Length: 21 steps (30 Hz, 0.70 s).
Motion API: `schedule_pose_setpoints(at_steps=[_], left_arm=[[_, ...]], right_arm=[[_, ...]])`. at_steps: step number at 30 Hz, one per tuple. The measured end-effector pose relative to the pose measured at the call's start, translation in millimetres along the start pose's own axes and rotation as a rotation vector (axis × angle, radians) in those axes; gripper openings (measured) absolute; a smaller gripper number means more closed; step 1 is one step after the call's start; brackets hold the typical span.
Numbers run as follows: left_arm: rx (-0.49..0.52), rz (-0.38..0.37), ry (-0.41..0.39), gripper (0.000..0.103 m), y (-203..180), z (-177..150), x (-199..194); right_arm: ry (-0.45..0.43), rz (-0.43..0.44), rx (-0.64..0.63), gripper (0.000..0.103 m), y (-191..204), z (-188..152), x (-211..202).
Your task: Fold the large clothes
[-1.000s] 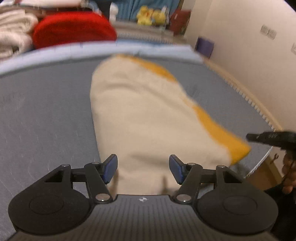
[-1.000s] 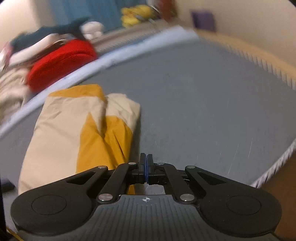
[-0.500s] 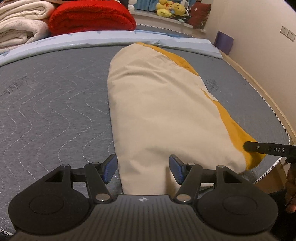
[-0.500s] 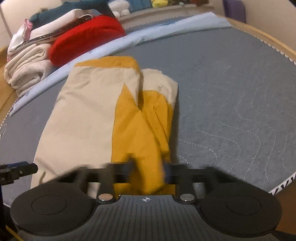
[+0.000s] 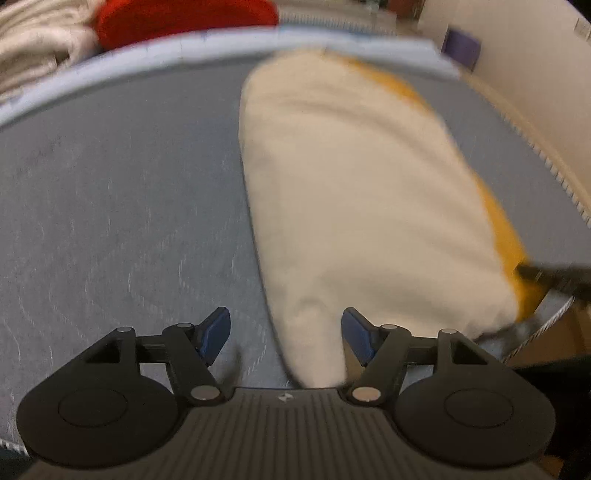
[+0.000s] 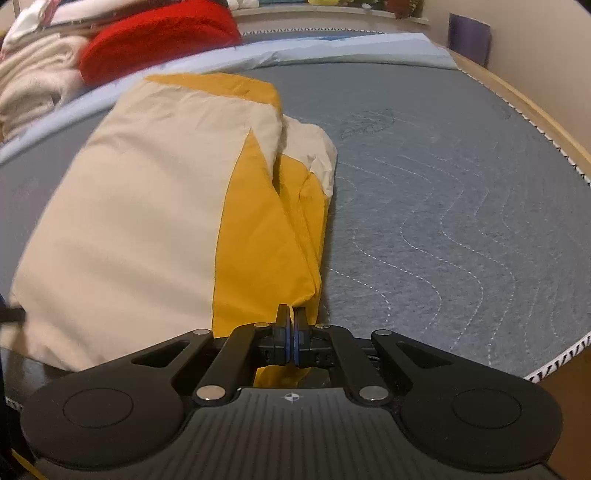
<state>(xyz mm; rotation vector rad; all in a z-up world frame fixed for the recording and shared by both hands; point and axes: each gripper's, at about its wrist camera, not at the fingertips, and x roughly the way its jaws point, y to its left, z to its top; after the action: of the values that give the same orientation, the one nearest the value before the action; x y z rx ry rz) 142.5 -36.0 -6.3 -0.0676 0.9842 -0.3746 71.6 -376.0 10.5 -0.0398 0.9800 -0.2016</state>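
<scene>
2 grippers work at the near edge of a grey quilted mattress, and the mattress serves as the landmark for everything else. At its far left edge lies a stack of cream blankets, and just right of them a rolled red blanket. A pale blue sheet runs along the far edge of the mattress.

Along the middle of the mattress, from its far edge to its near edge, lies the garment, a long folded bundle of cream cloth with mustard-yellow panels on its right side. In the left wrist view the garment is blurred, and its near left corner lies between the fingers of the left gripper. The jaws of this gripper are spread wide, and its blue pads do not press the cloth.

At the near edge of the mattress, on the garment's right side, the right gripper has its jaws pressed together on a fold of the yellow cloth, which passes between the pads. The mattress to the right of the garment shows wavy white stitching. Beyond the far right corner of the mattress a purple box stands against a beige wall.
</scene>
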Motion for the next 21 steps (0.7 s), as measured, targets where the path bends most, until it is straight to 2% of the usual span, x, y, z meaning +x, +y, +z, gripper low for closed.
schedule_pose_setpoints(at_steps=[2,3,4,5,7,11,16,19,21], left_arm=[[0.003,-0.024,-0.051,0.073,0.6,2.7,-7.8],[0.012,-0.017,-0.038,0.073,0.4,1.7,-4.6],[0.03,0.015,0.007,0.073,-0.3,-0.7,3.7],[0.046,0.047,0.069,0.077,-0.1,-6.1,15.2],[0.015,0.048,0.111,0.078,3.3,-10.9,23.0],[0.019,0.047,0.046,0.076,2.9,-3.9,9.5],[-0.031,-0.008,-0.054,0.074,8.3,11.8,-13.7],[-0.003,-0.06,-0.098,0.067,6.4,34.2,-21.8],[0.063,-0.071,-0.13,0.056,1.1,53.9,-22.2]], right_arm=[[0.009,-0.005,0.004,0.0,1.7,2.7,0.6],[0.013,-0.011,-0.005,0.0,3.6,4.7,4.7],[0.021,-0.019,-0.017,0.0,5.8,4.9,7.1],[0.028,-0.023,-0.026,0.0,7.2,7.4,7.4],[0.045,-0.026,-0.032,0.0,7.7,6.3,10.4],[0.044,-0.039,-0.039,0.0,9.6,6.2,10.4],[0.039,-0.045,-0.051,0.0,11.3,6.0,9.5],[0.023,-0.048,-0.045,0.0,11.7,6.0,5.8],[0.014,-0.051,-0.049,0.0,12.2,5.0,2.7]])
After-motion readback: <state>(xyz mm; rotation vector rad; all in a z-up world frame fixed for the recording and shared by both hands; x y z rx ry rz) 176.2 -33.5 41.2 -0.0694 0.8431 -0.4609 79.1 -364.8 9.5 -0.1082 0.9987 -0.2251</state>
